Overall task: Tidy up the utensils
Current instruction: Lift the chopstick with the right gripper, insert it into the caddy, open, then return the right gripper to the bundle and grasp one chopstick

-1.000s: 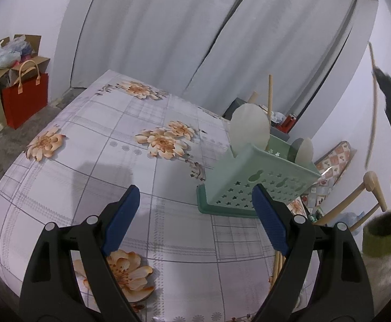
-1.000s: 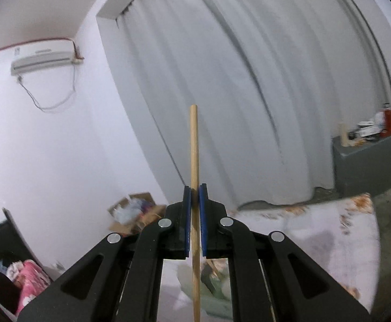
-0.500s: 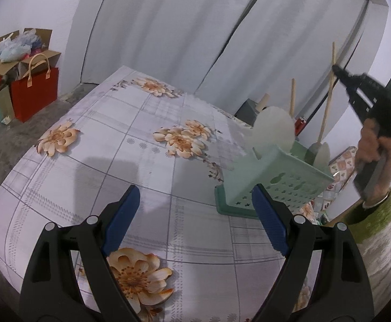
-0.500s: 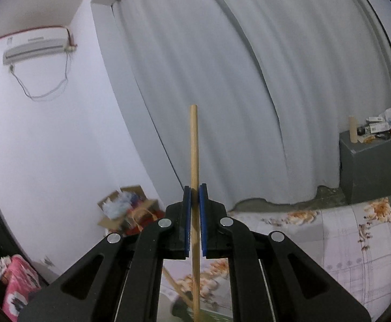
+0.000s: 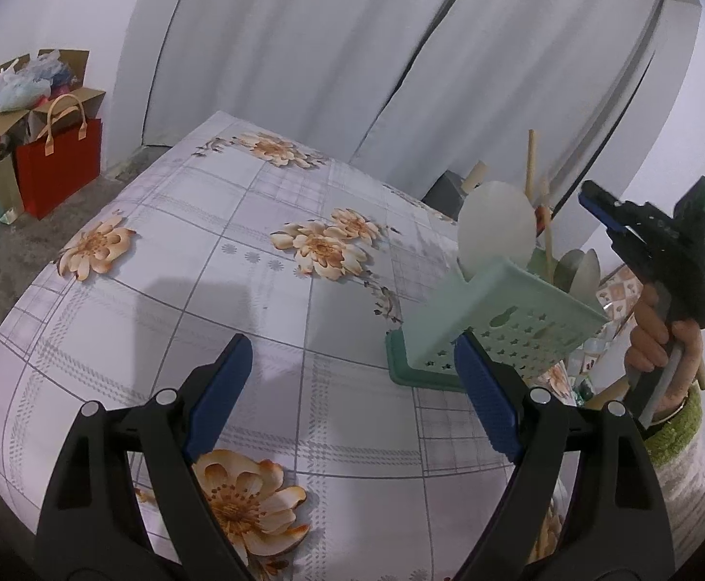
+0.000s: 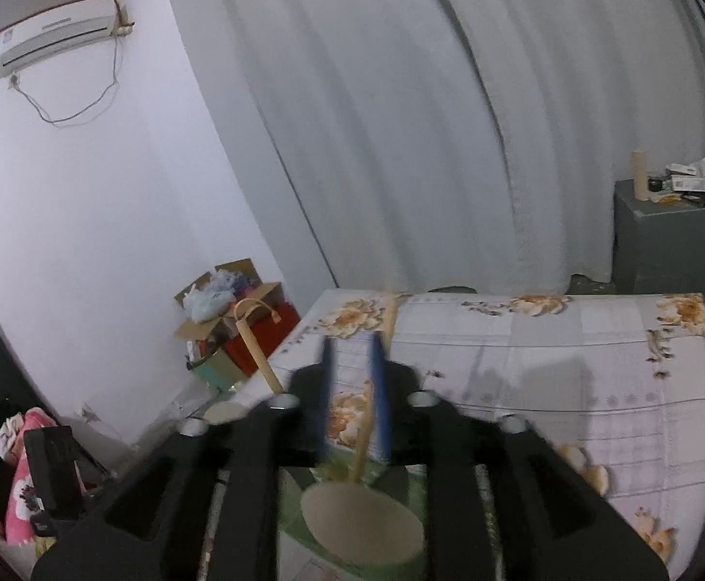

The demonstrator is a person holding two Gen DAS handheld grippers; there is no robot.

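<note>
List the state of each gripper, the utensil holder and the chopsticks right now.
left gripper: open, empty, above the table.
right gripper: open, grips nothing.
green utensil holder: upright on the floral tablecloth, holding utensils.
wooden chopsticks: standing in the holder, free of both grippers.

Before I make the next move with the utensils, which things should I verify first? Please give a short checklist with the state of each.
1. Right tongs not gripping the wooden stick: ok. The pads stand apart and the stick leans free in the basket.
2. Left tongs open and empty: ok.
3. Right tongs clear of the basket: ok. In the left wrist view they are up and to its right, apart from it.
4. Basket standing on the table: ok.
5. Utensils still to be sorted: cannot tell. Wooden handles show behind the basket, mostly hidden.
</note>
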